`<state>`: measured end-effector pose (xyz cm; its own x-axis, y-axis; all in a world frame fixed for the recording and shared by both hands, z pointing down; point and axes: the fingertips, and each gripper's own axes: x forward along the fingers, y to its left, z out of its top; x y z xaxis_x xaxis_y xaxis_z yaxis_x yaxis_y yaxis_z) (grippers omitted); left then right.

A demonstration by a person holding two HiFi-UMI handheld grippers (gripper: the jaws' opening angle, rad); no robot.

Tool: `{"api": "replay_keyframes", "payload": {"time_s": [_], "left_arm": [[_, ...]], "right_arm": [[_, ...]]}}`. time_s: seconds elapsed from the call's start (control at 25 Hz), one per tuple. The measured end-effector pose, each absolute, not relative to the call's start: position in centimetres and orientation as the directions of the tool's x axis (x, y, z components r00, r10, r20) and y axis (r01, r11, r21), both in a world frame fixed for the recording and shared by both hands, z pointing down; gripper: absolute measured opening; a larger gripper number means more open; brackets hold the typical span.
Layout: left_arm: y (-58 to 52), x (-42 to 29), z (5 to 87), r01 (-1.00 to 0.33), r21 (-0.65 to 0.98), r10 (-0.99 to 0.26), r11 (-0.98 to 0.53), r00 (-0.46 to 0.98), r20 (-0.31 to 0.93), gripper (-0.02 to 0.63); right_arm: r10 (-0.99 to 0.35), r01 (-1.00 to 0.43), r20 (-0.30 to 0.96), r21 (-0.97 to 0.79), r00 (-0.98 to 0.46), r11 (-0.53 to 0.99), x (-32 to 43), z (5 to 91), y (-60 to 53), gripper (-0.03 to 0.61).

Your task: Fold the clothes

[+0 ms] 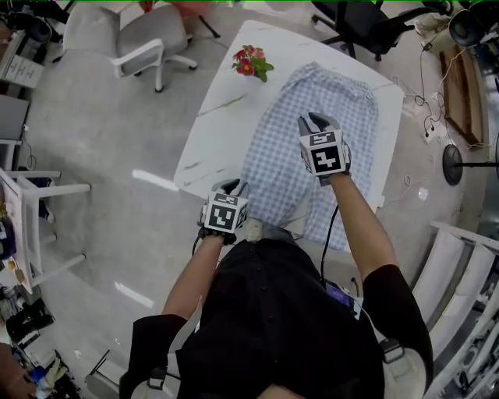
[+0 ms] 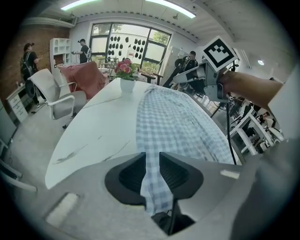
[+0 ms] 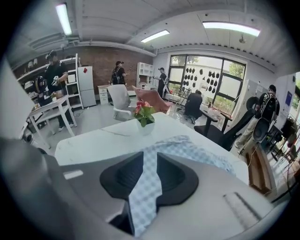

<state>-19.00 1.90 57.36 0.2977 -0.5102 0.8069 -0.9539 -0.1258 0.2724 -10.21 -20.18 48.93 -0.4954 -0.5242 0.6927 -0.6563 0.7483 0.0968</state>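
A blue-and-white checked shirt (image 1: 308,136) lies spread lengthwise on the white marble table (image 1: 222,105). My left gripper (image 1: 228,189) is at the near table edge, shut on the shirt's near hem, and the checked cloth (image 2: 152,180) runs between its pads. My right gripper (image 1: 316,125) is lifted over the middle of the shirt, shut on a fold of the same cloth (image 3: 149,185) that hangs between its pads. In the left gripper view the right gripper's marker cube (image 2: 219,54) shows at the upper right, above the shirt (image 2: 176,119).
A small pot of red flowers (image 1: 251,62) stands on the table's far left corner. White office chairs (image 1: 136,39) stand beyond the table, a black chair (image 1: 362,23) at the far right. People (image 3: 54,79) stand by shelves in the background.
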Motion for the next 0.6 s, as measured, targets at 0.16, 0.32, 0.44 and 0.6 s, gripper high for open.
{"api": "replay_keyframes", "payload": {"time_s": [0.16, 0.32, 0.44, 0.6], "left_arm": [[-1.0, -19.2, 57.5, -0.960, 0.257, -0.498, -0.109, 0.277, 0.822, 0.108], [-2.3, -19.3, 58.7, -0.967, 0.235, -0.458, -0.101, 0.255, 0.851, 0.129], [-2.9, -19.5, 59.5, -0.969, 0.236, -0.442, -0.079, 0.246, 0.863, 0.129], [-2.8, -19.8, 60.3, -0.972, 0.231, -0.423, -0.050, 0.230, 0.877, 0.129]], "right_arm": [[-0.511, -0.659, 0.694, 0.069, -0.508, 0.749, -12.1, 50.1, -24.0, 0.098], [-0.500, -0.691, 0.703, 0.017, -0.506, 0.723, -13.2, 51.9, -27.7, 0.098], [-0.506, -0.724, 0.702, -0.021, -0.502, 0.689, -14.2, 53.2, -30.2, 0.098], [-0.513, -0.780, 0.718, -0.067, -0.470, 0.622, -14.9, 55.6, -32.9, 0.104]]}}
